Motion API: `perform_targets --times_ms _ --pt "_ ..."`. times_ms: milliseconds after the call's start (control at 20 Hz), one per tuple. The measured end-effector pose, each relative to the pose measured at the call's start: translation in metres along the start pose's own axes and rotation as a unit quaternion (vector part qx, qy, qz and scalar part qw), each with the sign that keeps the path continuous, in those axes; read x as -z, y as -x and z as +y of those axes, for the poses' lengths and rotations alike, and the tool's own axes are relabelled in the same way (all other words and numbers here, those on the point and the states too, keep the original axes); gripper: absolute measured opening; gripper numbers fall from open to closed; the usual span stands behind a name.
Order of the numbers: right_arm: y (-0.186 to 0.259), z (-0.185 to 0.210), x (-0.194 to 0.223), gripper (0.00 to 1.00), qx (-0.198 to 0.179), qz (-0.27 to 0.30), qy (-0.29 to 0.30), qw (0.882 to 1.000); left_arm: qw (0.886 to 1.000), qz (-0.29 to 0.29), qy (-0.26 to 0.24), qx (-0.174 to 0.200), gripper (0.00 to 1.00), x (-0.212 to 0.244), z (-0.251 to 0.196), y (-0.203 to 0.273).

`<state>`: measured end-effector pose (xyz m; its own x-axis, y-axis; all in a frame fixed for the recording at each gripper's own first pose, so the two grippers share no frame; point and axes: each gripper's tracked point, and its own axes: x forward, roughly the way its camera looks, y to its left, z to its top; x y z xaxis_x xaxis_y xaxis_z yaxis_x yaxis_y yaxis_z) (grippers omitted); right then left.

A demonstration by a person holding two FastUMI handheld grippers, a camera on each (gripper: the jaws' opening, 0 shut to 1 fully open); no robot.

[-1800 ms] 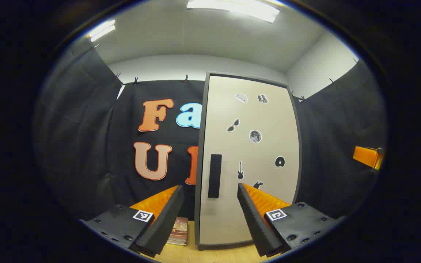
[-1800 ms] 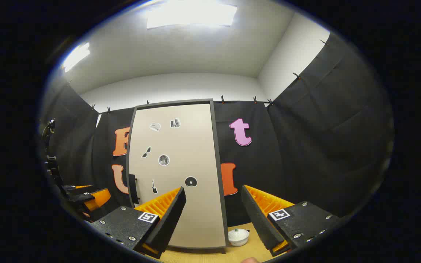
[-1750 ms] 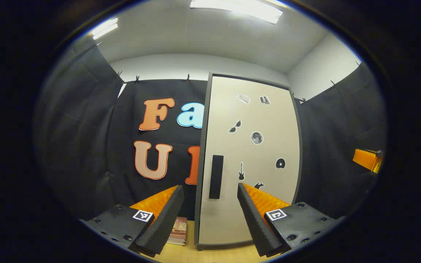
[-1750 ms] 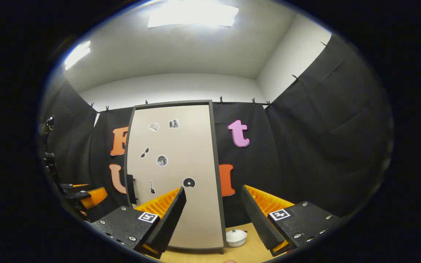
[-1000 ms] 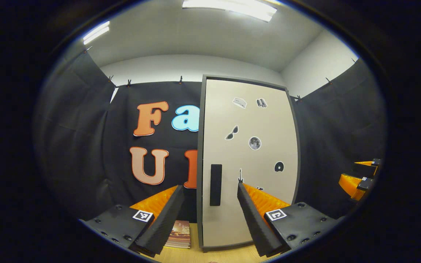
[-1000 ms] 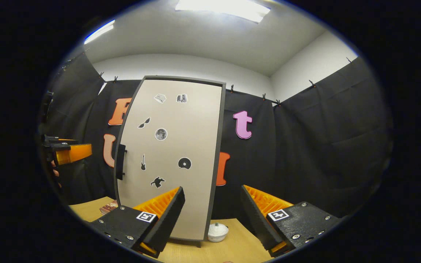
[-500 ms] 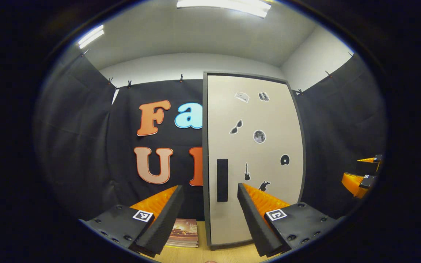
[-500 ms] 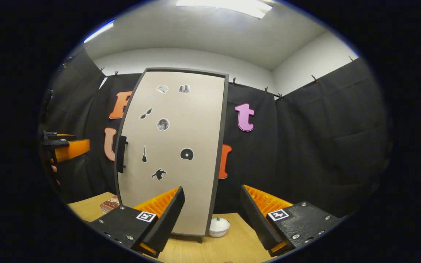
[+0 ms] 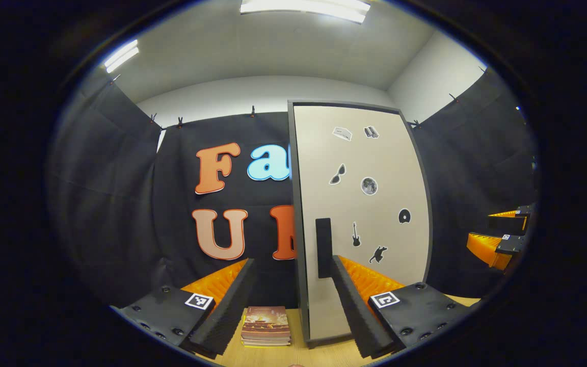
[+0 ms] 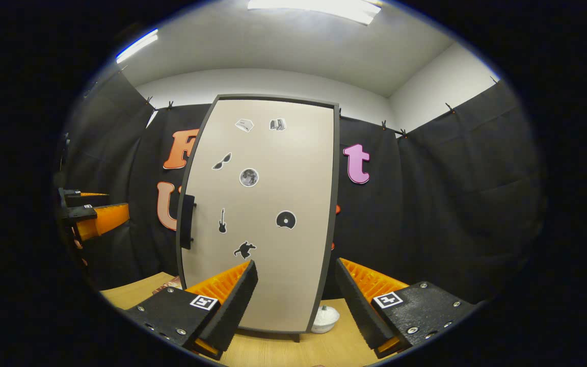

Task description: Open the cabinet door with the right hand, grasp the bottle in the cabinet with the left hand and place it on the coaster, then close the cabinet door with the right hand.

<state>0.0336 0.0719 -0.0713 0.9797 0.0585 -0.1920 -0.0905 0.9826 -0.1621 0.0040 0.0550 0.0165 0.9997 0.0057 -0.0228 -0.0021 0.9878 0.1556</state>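
Beige cabinet door point(image 10: 263, 214) stands closed before you; books point(image 9: 266, 326) left of it on the wooden bench point(image 10: 283, 351); both your claws, left point(image 9: 291, 300) and right point(image 10: 296, 306), gape released.

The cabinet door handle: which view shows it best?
The left gripper view: the handle faces the camera, between the left gripper's open fingers. The right gripper view shows the handle obliquely, at the door's left edge.

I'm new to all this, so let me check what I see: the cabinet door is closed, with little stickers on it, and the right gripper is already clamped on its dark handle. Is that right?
Not quite. The right gripper is open and apart from the handle, which sits off to its left in the right gripper view. The cabinet door is closed and does carry stickers.
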Motion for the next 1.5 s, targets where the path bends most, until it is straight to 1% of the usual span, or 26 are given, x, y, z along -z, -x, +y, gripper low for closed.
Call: perform_targets --times_ms 300,350,400,450,500,550,750,800,850,950,1000,1050,1100,1200,1300,1400,1450,1500 --pt "-0.022 0.037 -0.003 0.95 -0.022 0.004 -0.004 1.000 1.000 0.005 -0.001 -0.024 0.94 0.007 0.041 0.010" --pt "-0.027 0.045 -0.003 0.95 -0.027 0.006 -0.008 1.000 1.000 0.007 -0.003 -0.028 0.96 0.008 0.048 0.013" --pt "-0.032 0.054 -0.004 0.95 -0.033 0.008 -0.012 0.999 0.999 0.010 -0.010 -0.034 0.96 0.011 0.056 0.015" --pt "-0.038 0.064 -0.006 0.95 -0.041 0.009 -0.016 0.999 0.999 0.012 -0.019 -0.044 0.94 0.013 0.066 0.019" --pt "-0.044 0.075 -0.008 0.95 -0.049 0.009 -0.019 0.999 0.998 0.011 -0.027 -0.052 0.94 0.013 0.077 0.023" --pt "-0.050 0.088 -0.010 0.95 -0.058 0.009 -0.020 0.998 0.998 0.011 -0.032 -0.060 0.96 0.013 0.085 0.025" --pt "-0.079 0.140 -0.019 0.95 -0.100 0.012 -0.032 0.994 0.996 0.023 -0.030 -0.086 0.96 0.026 0.123 0.043" --pt "-0.086 0.154 -0.016 0.95 -0.108 0.022 -0.040 0.993 0.995 0.027 -0.030 -0.095 0.94 0.029 0.133 0.047" --pt "-0.092 0.165 -0.012 0.95 -0.114 0.034 -0.051 0.992 0.994 0.031 -0.031 -0.103 0.96 0.032 0.142 0.050" --pt "-0.106 0.186 -0.009 0.95 -0.125 0.047 -0.067 0.989 0.991 0.040 -0.035 -0.123 0.96 0.040 0.163 0.057" --pt "-0.115 0.194 -0.008 0.95 -0.128 0.049 -0.070 0.988 0.990 0.045 -0.034 -0.129 0.94 0.044 0.170 0.061" --pt "-0.124 0.203 -0.006 0.98 -0.132 0.056 -0.074 0.987 0.989 0.051 -0.031 -0.134 0.96 0.048 0.177 0.064" --pt "-0.131 0.212 0.001 0.95 -0.137 0.072 -0.079 0.985 0.989 0.056 -0.027 -0.138 0.94 0.052 0.182 0.067" --pt "-0.144 0.223 0.015 0.95 -0.134 0.097 -0.087 0.982 0.987 0.064 -0.023 -0.144 0.94 0.058 0.193 0.071" --pt "-0.159 0.228 0.015 0.95 -0.123 0.101 -0.100 0.982 0.985 0.072 -0.029 -0.153 0.96 0.065 0.201 0.075" --pt "-0.171 0.232 0.021 0.91 -0.113 0.116 -0.107 0.981 0.985 0.080 -0.029 -0.153 0.96 0.071 0.204 0.076" --pt "-0.177 0.235 0.022 0.86 -0.110 0.119 -0.110 0.981 0.984 0.084 -0.027 -0.152 0.94 0.075 0.205 0.078" --pt "-0.185 0.239 0.025 0.83 -0.108 0.124 -0.114 0.980 0.984 0.087 -0.026 -0.152 0.96 0.077 0.205 0.079"
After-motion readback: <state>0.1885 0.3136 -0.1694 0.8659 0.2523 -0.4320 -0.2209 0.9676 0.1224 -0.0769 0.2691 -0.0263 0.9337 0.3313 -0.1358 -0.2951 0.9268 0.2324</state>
